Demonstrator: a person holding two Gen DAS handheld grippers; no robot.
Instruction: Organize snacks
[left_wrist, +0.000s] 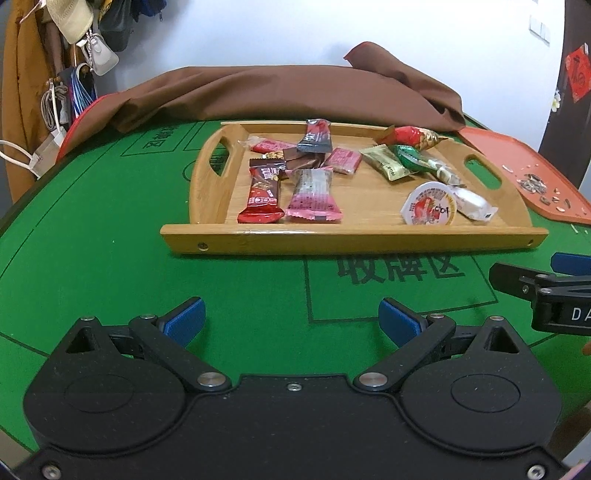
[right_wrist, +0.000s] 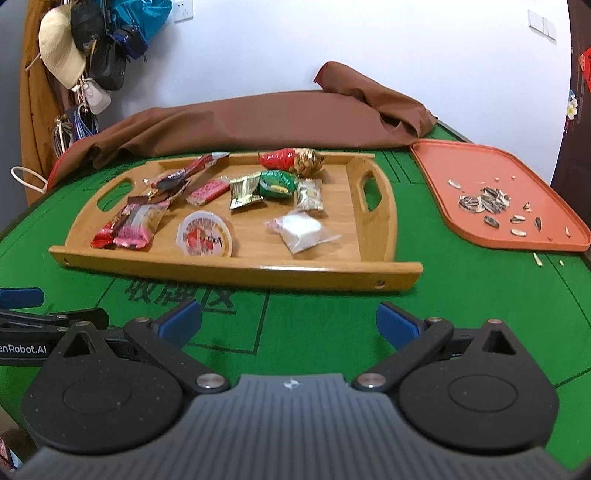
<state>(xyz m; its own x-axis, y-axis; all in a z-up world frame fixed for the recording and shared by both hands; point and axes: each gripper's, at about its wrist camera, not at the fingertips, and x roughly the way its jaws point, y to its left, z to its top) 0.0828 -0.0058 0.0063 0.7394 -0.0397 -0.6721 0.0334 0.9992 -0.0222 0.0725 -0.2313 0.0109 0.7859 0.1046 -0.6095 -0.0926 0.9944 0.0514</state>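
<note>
A wooden tray (left_wrist: 354, 240) (right_wrist: 236, 271) sits on the green table and holds several wrapped snacks: a red bar (left_wrist: 260, 197), a pink bar (left_wrist: 313, 195) (right_wrist: 138, 225), a round jelly cup (left_wrist: 430, 205) (right_wrist: 205, 234), a white packet (left_wrist: 472, 203) (right_wrist: 301, 230), a gold packet (left_wrist: 386, 162) (right_wrist: 243, 192) and a green packet (left_wrist: 410, 157) (right_wrist: 277, 183). My left gripper (left_wrist: 291, 319) is open and empty, short of the tray's near rim. My right gripper (right_wrist: 288, 321) is open and empty, also short of the tray. It shows at the right edge of the left wrist view (left_wrist: 543, 291).
An orange tray (right_wrist: 517, 236) (left_wrist: 554, 214) with sunflower seeds (right_wrist: 484, 203) and shells lies at the right. A brown cloth (left_wrist: 280, 96) (right_wrist: 258, 118) is bunched along the far table edge. Bags and hats (right_wrist: 74, 55) hang at the far left.
</note>
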